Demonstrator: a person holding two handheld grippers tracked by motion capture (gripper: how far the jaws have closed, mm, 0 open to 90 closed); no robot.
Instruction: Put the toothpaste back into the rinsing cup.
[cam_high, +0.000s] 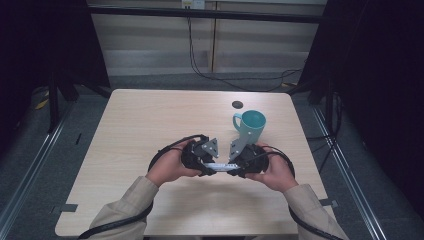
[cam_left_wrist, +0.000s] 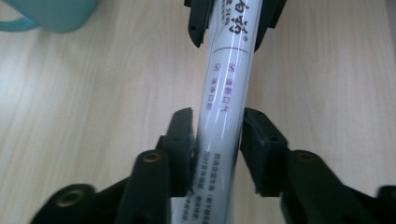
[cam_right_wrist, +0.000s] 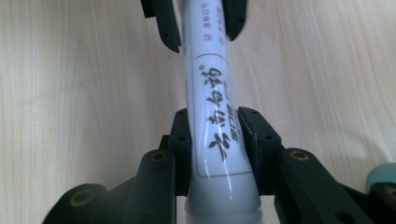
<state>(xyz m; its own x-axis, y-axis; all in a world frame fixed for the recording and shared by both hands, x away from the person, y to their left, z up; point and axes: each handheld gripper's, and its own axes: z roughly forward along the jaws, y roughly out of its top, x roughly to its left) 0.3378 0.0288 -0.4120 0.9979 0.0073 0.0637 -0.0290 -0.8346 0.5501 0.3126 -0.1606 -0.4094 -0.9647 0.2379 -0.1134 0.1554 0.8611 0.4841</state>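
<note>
You held a white plastic tube printed with black characters (cam_high: 218, 165) level between both sets of tongs, just in front of the teal ceramic mug (cam_high: 250, 125) that stood on the pale wooden worktop (cam_high: 150, 115). Your left tongs (cam_left_wrist: 217, 133) had the tube between their black jaws; the jaw on the left of the left gripper view lay against it, while a thin gap showed by the other jaw, so whether they pinched it could not be told. Your right tongs (cam_right_wrist: 215, 135) were clenched on the tube's other end, both jaws pressed against its printed label, with the rounded shoulder of the tube below them in the right gripper view. Each pair of tongs faced the other, and the far pair showed at the top of each gripper view, straddling the same tube. From above, your two hands met just in front of the mug, nearer to you, with the tube bridging the short space between them. A small dark round disc (cam_high: 237, 104) lay on the worktop just behind the mug.
</note>
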